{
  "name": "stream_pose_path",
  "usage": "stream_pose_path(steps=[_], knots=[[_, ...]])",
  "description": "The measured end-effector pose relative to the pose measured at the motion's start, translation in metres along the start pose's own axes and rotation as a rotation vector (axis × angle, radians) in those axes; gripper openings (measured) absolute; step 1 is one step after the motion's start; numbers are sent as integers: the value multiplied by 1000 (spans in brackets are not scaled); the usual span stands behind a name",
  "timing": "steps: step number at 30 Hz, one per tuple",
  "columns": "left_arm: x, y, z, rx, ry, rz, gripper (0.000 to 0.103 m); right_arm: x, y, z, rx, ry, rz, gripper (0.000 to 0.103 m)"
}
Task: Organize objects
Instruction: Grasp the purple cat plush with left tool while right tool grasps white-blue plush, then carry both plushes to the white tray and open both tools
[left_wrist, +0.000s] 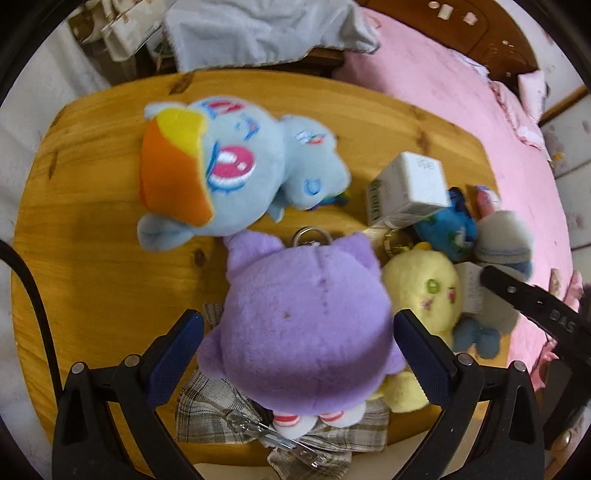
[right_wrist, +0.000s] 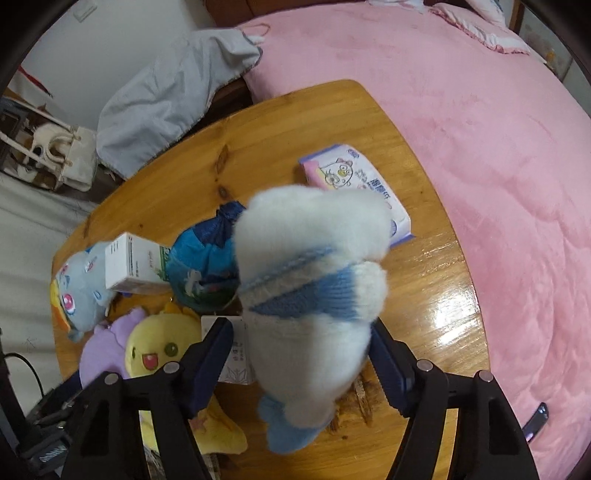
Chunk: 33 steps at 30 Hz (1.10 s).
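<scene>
Warm, fairly even indoor light is filling both views, with nothing harshly dark. In the right wrist view a bright glare patch is shining off the glossy yellow-brown wooden table (right_wrist: 443, 306) beside the pink fleece bedspread (right_wrist: 480, 155). Soft shadows are lying under the light-blue plush pony (left_wrist: 236, 166). The fluffy white and blue knitted plush toy (right_wrist: 310, 295) is smearing with motion blur, and the small white cardboard box (left_wrist: 410, 184) is looking soft too. Fisheye distortion is bending the table edges, and black vignetting is darkening the corners.
</scene>
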<state>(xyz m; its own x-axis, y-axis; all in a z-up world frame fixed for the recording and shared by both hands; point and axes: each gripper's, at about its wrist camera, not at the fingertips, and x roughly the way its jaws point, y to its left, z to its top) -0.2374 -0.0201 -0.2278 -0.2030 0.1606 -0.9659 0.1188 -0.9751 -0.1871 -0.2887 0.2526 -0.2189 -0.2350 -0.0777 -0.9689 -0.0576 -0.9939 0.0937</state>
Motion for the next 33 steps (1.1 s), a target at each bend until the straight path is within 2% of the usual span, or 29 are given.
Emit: stream_pose_path(steps=[5, 10, 14, 17, 19, 28, 33], knots=[[10, 11, -1, -91, 0, -34, 102, 0, -4, -1, 7, -17, 15, 73], [21, 13, -1, -124, 54, -49, 101, 5, -9, 0, 32, 3, 34, 78], [21, 16, -3, -140, 58, -65, 93, 6, -12, 0, 58, 9, 64, 78], [18, 18, -6, -148, 48, -75, 84, 3, -11, -2, 51, 2, 90, 68], [16, 18, -7, -148, 39, -76, 81, -3, -8, -2, 44, -13, 75, 56], [0, 33, -16, -181, 3, -104, 76, -16, -15, -9, 70, -30, 121, 53], [-48, 23, -17, -174, -64, -148, 76, -59, -12, -20, 43, -129, 123, 53]])
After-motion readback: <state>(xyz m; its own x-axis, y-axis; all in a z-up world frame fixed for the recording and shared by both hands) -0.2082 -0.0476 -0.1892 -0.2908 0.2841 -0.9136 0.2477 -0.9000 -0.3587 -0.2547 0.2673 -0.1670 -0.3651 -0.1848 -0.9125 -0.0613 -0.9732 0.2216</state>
